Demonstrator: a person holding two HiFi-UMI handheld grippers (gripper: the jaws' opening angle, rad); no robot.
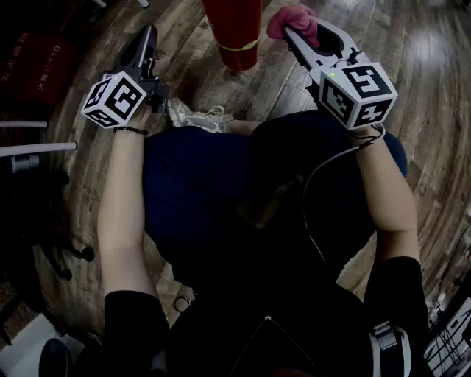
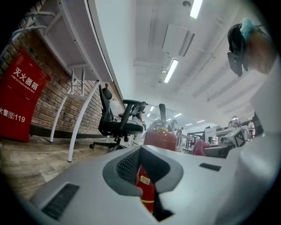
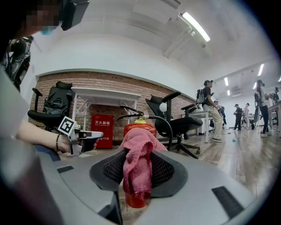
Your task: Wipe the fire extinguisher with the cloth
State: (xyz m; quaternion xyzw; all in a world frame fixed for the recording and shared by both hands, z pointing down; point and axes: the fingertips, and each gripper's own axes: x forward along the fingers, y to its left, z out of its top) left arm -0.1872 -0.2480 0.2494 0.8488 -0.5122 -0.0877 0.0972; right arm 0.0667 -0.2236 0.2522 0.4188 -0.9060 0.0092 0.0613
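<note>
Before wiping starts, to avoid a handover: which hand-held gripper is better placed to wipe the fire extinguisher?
Right. The right hand-held gripper is shut on the pink cloth, near the fire extinguisher. The left hand-held gripper is empty.

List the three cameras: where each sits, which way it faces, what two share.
Head view: on the person's head, looking steeply down at both forearms, lap, left tool, right tool holding the cloth.
Left gripper view: on the left tool, looking along its open jaws at the fire extinguisher.
Right gripper view: on the right tool, facing the fire extinguisher past the clamped cloth; left forearm shows.
Shared: all three show the fire extinguisher.
</note>
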